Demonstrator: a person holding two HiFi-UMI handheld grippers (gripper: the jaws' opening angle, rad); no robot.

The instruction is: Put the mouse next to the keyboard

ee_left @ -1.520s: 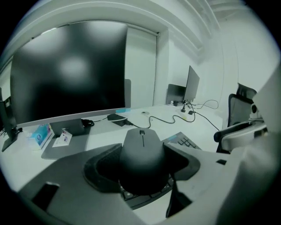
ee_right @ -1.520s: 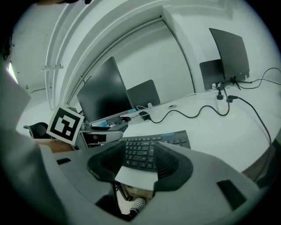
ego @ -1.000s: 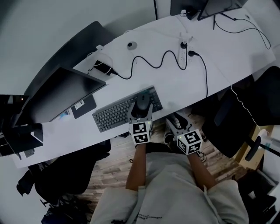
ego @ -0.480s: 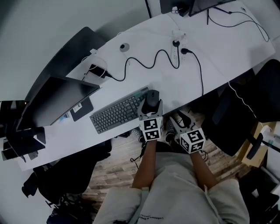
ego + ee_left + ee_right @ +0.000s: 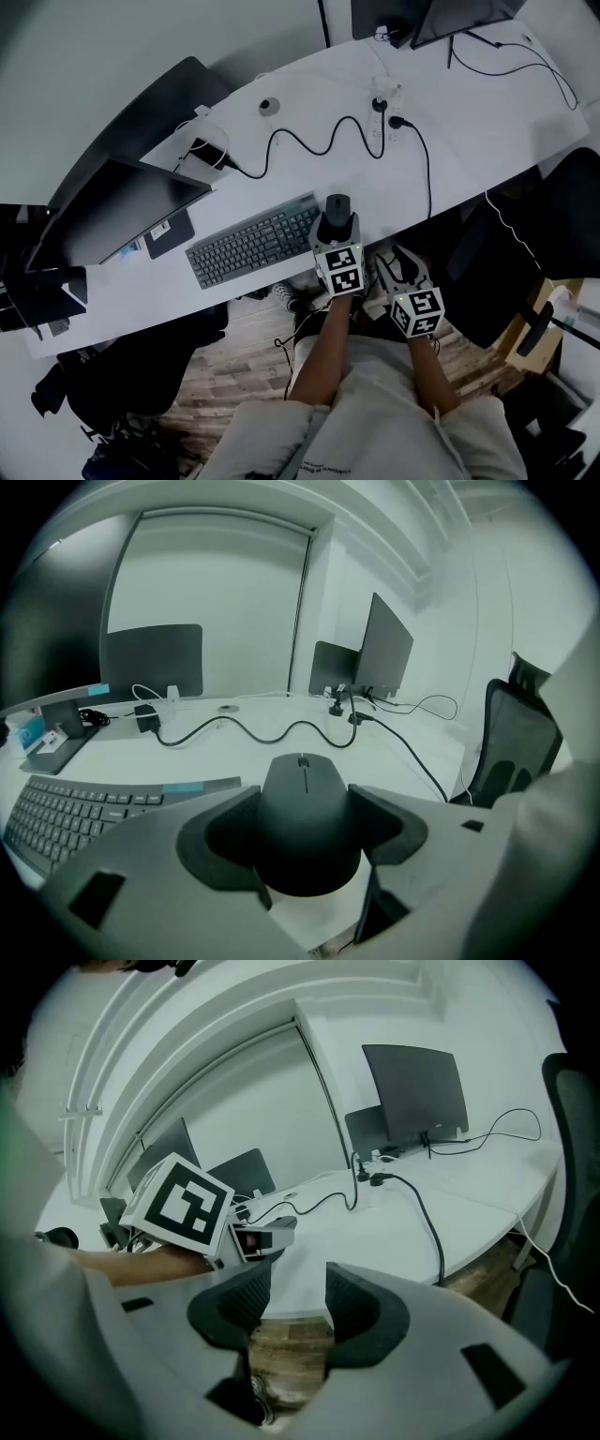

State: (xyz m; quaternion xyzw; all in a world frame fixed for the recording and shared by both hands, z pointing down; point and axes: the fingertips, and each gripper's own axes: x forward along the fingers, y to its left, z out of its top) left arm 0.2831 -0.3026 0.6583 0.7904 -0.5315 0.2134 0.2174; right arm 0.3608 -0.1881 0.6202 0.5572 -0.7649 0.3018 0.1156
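Curved white table (image 5: 469, 103) seen from above, over a wood-plank floor (image 5: 248, 370). L side: dark monitor (image 5: 122, 211) w/ a small black labelled pad (image 5: 169, 232) just beside it. Black cable (image 5: 319, 141) snakes across mid-table from a black adapter (image 5: 208, 150) to a white power strip (image 5: 382, 98). Small round disc (image 5: 269, 107) near the adapter. 2nd monitor (image 5: 441, 14) at far R. Black office chair (image 5: 562, 225) on R, another dark chair (image 5: 131, 375) under the table's L end.
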